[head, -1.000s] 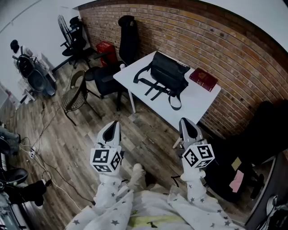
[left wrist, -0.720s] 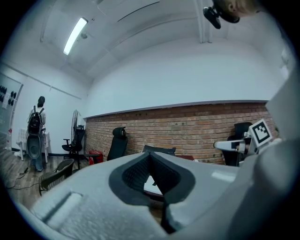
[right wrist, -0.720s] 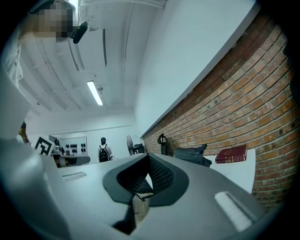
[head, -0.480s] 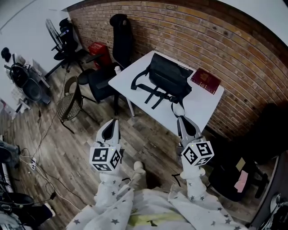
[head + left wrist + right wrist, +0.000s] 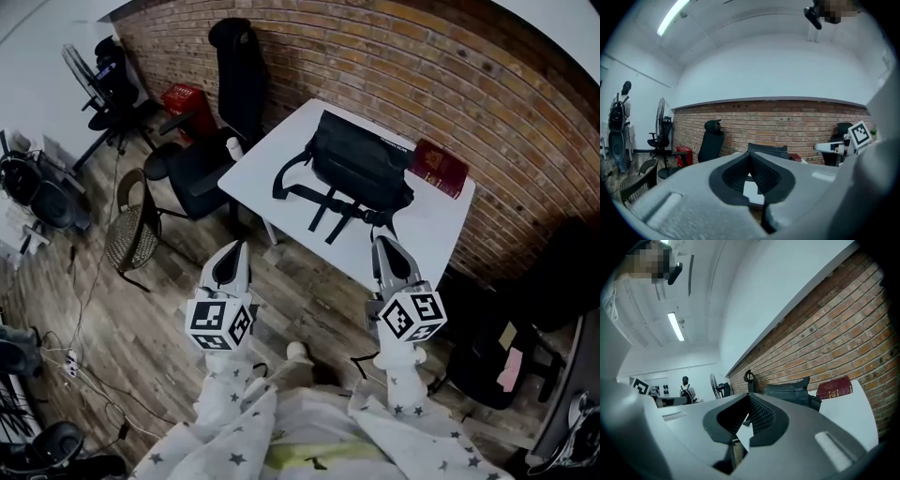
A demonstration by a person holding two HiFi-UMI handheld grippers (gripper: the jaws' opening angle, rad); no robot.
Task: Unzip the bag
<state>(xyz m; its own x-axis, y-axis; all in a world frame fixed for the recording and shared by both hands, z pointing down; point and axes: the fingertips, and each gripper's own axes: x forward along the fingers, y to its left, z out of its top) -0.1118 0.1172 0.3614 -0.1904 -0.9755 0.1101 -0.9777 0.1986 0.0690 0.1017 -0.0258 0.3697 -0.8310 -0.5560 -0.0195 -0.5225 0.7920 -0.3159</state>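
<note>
A black bag (image 5: 359, 172) with loose straps lies on a white table (image 5: 431, 234) by the brick wall; it also shows as the dark bag (image 5: 767, 150) in the left gripper view and the bag (image 5: 792, 391) in the right gripper view. My left gripper (image 5: 231, 246) hangs over the wooden floor, short of the table, shut and empty. My right gripper (image 5: 385, 242) is at the table's near edge, a little short of the bag, also shut with nothing in it.
A dark red book (image 5: 439, 168) lies on the table beside the bag. Black office chairs (image 5: 208, 150) stand left of the table, a wicker chair (image 5: 128, 230) on the floor, a red box (image 5: 185, 97) by the wall. Another dark chair (image 5: 525, 309) stands at the right.
The view has moved closer to the table; the bag and table now sit nearer my grippers. The right gripper's tip has reached the table's near edge. Both stay shut.
</note>
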